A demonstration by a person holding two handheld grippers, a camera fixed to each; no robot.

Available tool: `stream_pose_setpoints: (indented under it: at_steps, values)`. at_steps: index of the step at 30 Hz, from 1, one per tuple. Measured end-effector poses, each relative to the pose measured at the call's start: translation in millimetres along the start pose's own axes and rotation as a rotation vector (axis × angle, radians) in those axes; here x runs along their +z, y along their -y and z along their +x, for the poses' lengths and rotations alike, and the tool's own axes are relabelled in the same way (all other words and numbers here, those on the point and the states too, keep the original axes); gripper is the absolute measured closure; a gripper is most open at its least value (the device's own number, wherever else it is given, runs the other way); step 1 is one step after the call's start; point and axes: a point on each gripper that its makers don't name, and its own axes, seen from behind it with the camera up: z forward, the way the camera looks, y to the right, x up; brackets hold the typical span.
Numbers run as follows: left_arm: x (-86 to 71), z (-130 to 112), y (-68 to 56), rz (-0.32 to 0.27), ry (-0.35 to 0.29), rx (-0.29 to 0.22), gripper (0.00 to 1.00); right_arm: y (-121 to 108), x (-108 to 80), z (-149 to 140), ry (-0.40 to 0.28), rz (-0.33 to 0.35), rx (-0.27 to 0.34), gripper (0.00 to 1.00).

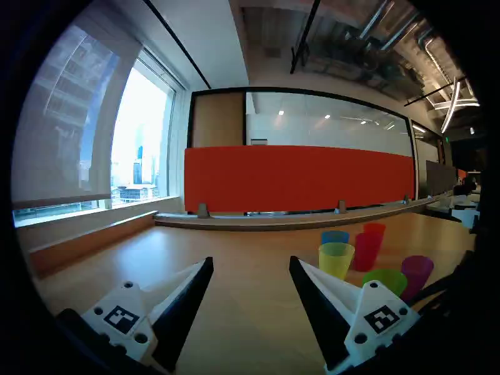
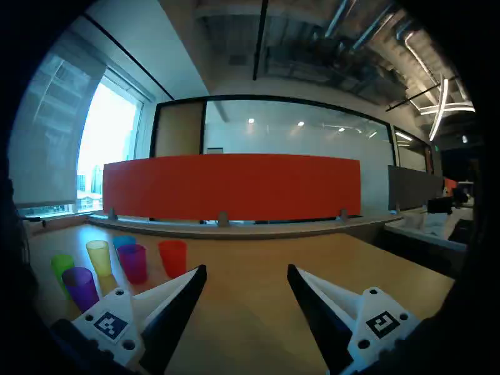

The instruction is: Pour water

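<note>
The left gripper (image 1: 250, 260) and right gripper (image 2: 247, 267) both hang released and empty over the wooden table (image 1: 237, 300). The cups (image 1: 336, 259) stand bunched close together further on, to the left gripper's right and the right gripper's left, so I judge a finger reaching for one could topple its neighbour. They are small, tapered, translucent plastic in mixed colours; I cannot tell whether any holds water.

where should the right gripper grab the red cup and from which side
Take the red cup across its side wall, about mid-height, the right gripper coming level from the front. It stands upright and widens toward the rim, so fingers probably seat just below it. The magenta cup stands close on its left in the right gripper view; favour the right.
</note>
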Motion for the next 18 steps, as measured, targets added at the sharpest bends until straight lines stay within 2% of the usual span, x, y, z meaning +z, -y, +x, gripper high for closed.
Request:
stream_pose_setpoints:
  at_steps: [18]
  values:
    - [-1.3,2.4,-0.9,-0.009,0.005,0.000,0.10,-0.4,0.8,-0.2,0.001,-0.002,-0.001,0.00]
